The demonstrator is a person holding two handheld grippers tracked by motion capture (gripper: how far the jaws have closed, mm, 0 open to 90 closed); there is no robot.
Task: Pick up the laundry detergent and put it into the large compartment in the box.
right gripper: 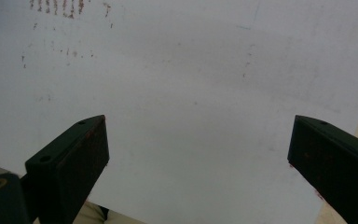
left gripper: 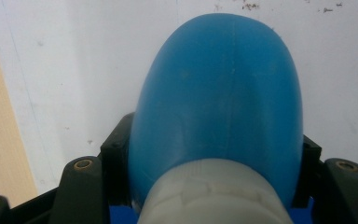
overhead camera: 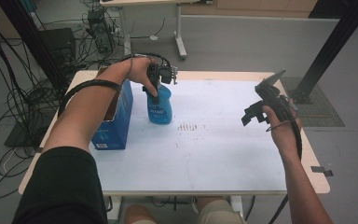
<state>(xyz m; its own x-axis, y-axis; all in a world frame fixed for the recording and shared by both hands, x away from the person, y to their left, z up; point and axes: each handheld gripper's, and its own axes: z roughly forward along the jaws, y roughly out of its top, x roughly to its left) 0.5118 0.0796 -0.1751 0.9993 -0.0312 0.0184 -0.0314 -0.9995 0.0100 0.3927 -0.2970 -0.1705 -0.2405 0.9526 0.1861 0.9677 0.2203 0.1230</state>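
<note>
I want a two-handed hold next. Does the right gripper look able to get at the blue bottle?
Probably yes. The right gripper is open and holds nothing, and bare table lies between it and the bottle, which the left gripper clamps near the top.

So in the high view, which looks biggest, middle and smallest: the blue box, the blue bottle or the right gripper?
1. The blue box looks biggest, though an arm covers part of it.
2. and 3. The blue bottle and the right gripper look about alike. The gripper is raised nearer the camera, so I won't rank them.
</note>
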